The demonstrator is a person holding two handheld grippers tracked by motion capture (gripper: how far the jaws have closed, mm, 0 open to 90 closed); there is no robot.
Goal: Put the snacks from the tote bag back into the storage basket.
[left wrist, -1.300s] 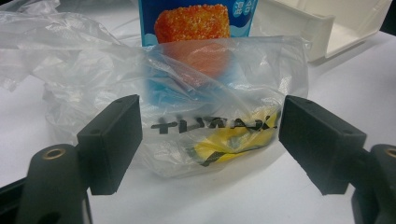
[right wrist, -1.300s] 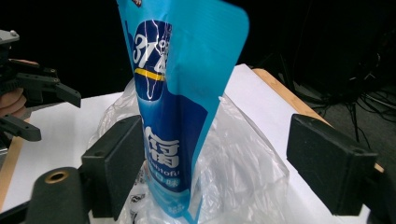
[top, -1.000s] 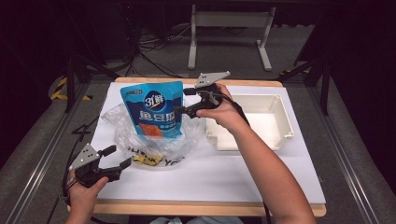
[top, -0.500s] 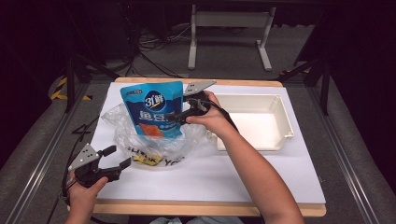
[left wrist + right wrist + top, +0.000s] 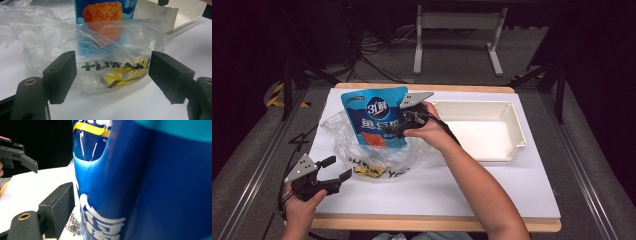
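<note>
Blue pouch (image 5: 377, 117) stands upright in the far-left part of the table (image 5: 492, 185), its lower end down inside a clear plastic bag (image 5: 377, 157). Orange food square printed on its front; white lettering above. Bag is crumpled, mouth spread open around the pouch, with black print and a yellow patch on the side toward the near edge.

Right claw (image 5: 396, 131) meets the pouch at its right side, about mid-height. In the right gripper view the pouch (image 5: 140, 182) takes up most of the frame, pressed close against the camera; one black jaw stands just left of it, the other is hidden behind the pouch. Probably clamped on the pouch edge, but the contact itself is not visible, so I cannot tell for sure.

Left claw (image 5: 336, 170) sits near the near-left corner, low over the table, just short of the bag and not touching it. Jaws spread wide. In the left gripper view the bag (image 5: 110, 65) lies between and beyond the two jaws, pouch (image 5: 105, 12) rising behind it.

White tray (image 5: 517, 135) to the right of the pouch, toward the far-right part of the table, close to the right hand (image 5: 432, 132).
</note>
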